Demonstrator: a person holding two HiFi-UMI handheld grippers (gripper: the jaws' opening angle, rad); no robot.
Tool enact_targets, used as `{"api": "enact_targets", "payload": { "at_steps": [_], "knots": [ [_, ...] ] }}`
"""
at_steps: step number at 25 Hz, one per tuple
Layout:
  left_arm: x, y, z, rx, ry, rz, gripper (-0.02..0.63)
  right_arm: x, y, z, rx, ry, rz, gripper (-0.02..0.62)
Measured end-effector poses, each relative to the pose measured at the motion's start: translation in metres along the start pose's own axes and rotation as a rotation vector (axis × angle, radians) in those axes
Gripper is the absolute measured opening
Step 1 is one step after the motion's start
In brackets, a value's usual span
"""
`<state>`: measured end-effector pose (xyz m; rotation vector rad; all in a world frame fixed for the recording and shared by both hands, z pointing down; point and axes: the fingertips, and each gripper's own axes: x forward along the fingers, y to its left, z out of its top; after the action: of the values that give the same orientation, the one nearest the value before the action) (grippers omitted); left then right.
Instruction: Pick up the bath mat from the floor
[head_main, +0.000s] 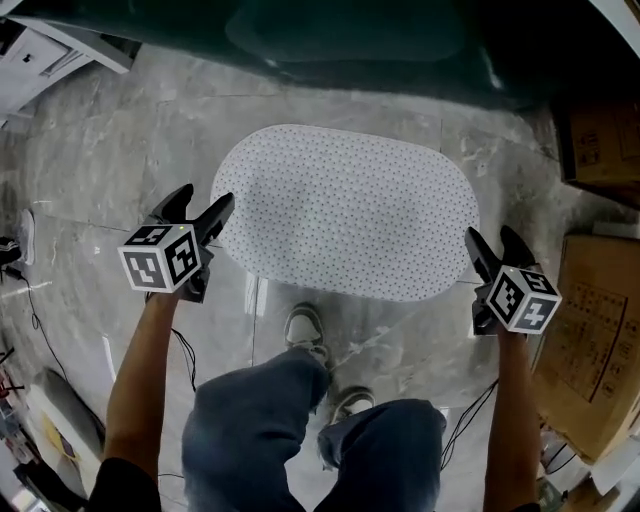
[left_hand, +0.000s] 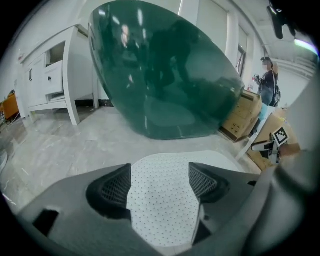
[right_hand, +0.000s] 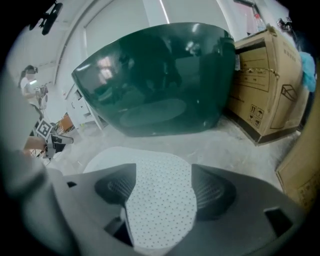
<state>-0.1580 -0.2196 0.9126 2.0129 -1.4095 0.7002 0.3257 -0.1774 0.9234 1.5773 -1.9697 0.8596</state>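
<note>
The white dotted oval bath mat (head_main: 345, 210) is spread out flat over the grey marble floor in front of a dark green tub. My left gripper (head_main: 205, 200) is at the mat's left end and my right gripper (head_main: 490, 236) at its right end. In the left gripper view the jaws of the left gripper (left_hand: 160, 182) stand wide apart, with the mat (left_hand: 165, 200) showing broadside in the gap; the pads do not press it. The right gripper (right_hand: 162, 187) looks the same, its jaws wide around the mat (right_hand: 160, 205), with the mat's near edge in the gap.
The green tub (head_main: 350, 40) fills the far side. Cardboard boxes (head_main: 600, 340) stand at the right and a white cabinet (left_hand: 50, 80) at the far left. My shoes (head_main: 305, 330) are just behind the mat's near edge. Cables (head_main: 185, 350) trail on the floor.
</note>
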Motion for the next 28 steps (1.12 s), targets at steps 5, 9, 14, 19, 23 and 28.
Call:
{"api": "enact_targets", "payload": {
  "at_steps": [5,9,14,19,23,28],
  "knots": [
    [0.032,0.015,-0.030,0.022,0.018,-0.005,0.376,0.035,-0.014,-0.030,0.001,0.001,-0.002,0.362],
    [0.056,0.023,-0.054,0.046,0.053,-0.022,0.397,0.055,-0.023,-0.048,0.006,0.004,-0.009,0.371],
    [0.079,0.041,-0.075,0.000,0.064,-0.016,0.408,0.072,-0.040,-0.065,0.037,0.027,-0.024,0.385],
    [0.095,0.064,-0.096,-0.019,0.113,-0.001,0.420,0.085,-0.054,-0.087,0.088,0.077,-0.039,0.405],
    [0.104,0.085,-0.113,-0.038,0.157,0.006,0.423,0.100,-0.060,-0.111,0.093,0.137,-0.045,0.416],
    [0.120,0.100,-0.129,-0.038,0.212,0.017,0.433,0.111,-0.071,-0.129,0.063,0.211,-0.060,0.425]
  ]
}}
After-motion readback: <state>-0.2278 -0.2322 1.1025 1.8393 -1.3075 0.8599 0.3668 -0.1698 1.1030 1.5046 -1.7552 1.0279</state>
